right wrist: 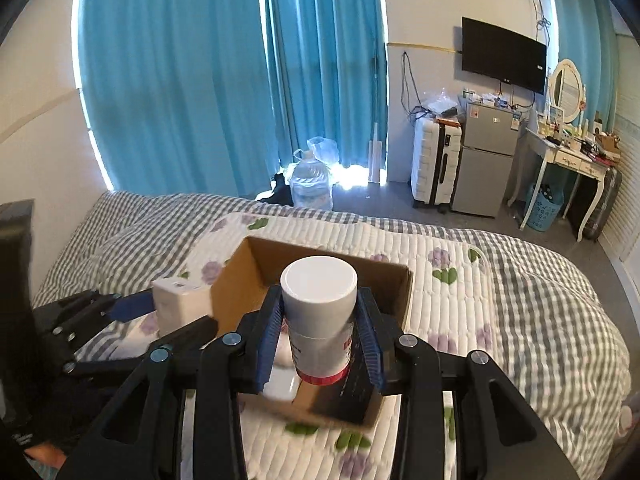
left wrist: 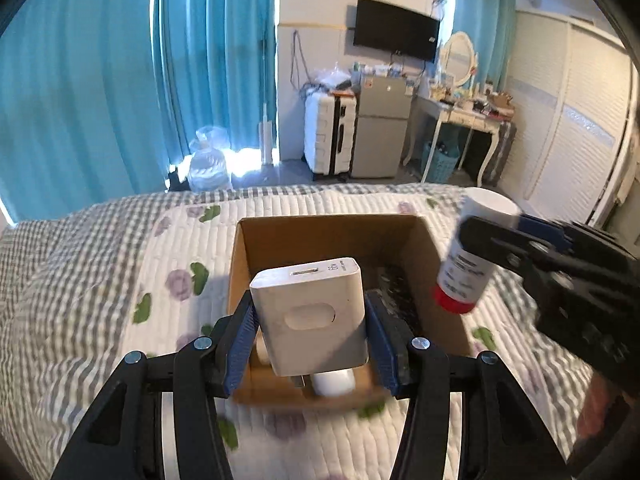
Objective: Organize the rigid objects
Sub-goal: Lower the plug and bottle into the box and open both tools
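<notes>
My left gripper (left wrist: 308, 320) is shut on a white charger block (left wrist: 310, 312) and holds it over the open cardboard box (left wrist: 256, 248) on the bed. My right gripper (right wrist: 318, 320) is shut on a white bottle with a red band (right wrist: 320, 312), held above the same box (right wrist: 236, 280). In the left wrist view the bottle (left wrist: 468, 264) and right gripper (left wrist: 492, 236) hang over the box's right edge. In the right wrist view the charger (right wrist: 176, 304) and left gripper (right wrist: 132, 308) sit just left of the box. A white rounded item (left wrist: 334, 384) and a dark flat object (left wrist: 400, 296) lie inside the box.
The box rests on a quilted floral blanket (left wrist: 120, 280) over a grey checked bedspread (right wrist: 540, 300). Beyond the bed are teal curtains (right wrist: 180, 80), a water jug (right wrist: 310, 184), a white suitcase (right wrist: 436, 160), a small fridge (right wrist: 488, 160) and a dressing table (right wrist: 572, 160).
</notes>
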A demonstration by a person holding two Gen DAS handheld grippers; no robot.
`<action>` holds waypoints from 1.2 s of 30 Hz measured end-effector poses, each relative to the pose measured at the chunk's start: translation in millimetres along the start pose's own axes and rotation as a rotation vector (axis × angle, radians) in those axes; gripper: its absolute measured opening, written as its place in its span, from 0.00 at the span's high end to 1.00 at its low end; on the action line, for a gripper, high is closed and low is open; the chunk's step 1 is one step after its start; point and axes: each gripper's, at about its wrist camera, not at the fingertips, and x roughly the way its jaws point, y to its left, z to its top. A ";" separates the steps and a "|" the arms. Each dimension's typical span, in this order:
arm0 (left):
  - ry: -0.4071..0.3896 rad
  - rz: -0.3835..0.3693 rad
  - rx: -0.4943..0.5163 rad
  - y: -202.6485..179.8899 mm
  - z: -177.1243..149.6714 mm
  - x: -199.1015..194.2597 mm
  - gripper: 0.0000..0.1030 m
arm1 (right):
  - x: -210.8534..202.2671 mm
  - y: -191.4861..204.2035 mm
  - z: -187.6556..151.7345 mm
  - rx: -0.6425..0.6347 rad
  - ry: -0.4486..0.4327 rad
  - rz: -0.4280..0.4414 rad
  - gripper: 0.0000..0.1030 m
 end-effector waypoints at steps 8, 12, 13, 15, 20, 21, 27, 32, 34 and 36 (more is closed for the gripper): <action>0.140 0.036 0.033 6.6 7.7 102.2 0.48 | 68.6 -36.8 -5.6 0.023 0.052 -0.007 0.65; 0.160 0.032 0.052 2.3 -3.1 116.3 0.46 | 84.7 -48.2 -13.1 0.023 0.068 -0.007 0.65; 0.146 0.045 0.055 1.0 -5.6 116.2 0.44 | 86.5 -49.7 -14.8 0.024 0.071 -0.009 0.65; 0.099 0.085 0.075 -3.9 -6.7 108.9 0.33 | 87.6 -52.6 -17.1 0.031 0.075 -0.005 0.65; -0.004 0.098 0.085 -5.6 -1.7 72.2 0.32 | 77.9 -50.2 -15.0 0.045 0.062 0.002 0.65; -0.027 0.099 0.078 -3.9 1.0 64.5 0.31 | 75.4 -48.3 -13.1 0.044 0.061 0.006 0.65; -0.109 0.079 0.004 24.3 6.0 31.5 0.28 | 66.8 -26.0 5.8 0.009 0.004 0.000 0.65; -0.120 0.074 -0.029 42.2 4.8 31.4 0.27 | 96.7 -9.9 13.4 -0.022 -0.003 -0.051 0.65; -0.117 0.065 -0.037 46.0 1.8 34.1 0.27 | 114.2 -5.3 12.2 -0.036 0.022 -0.060 0.65; -0.113 0.059 -0.045 49.8 -2.0 38.4 0.27 | 129.5 -2.2 10.3 -0.051 0.042 -0.071 0.65</action>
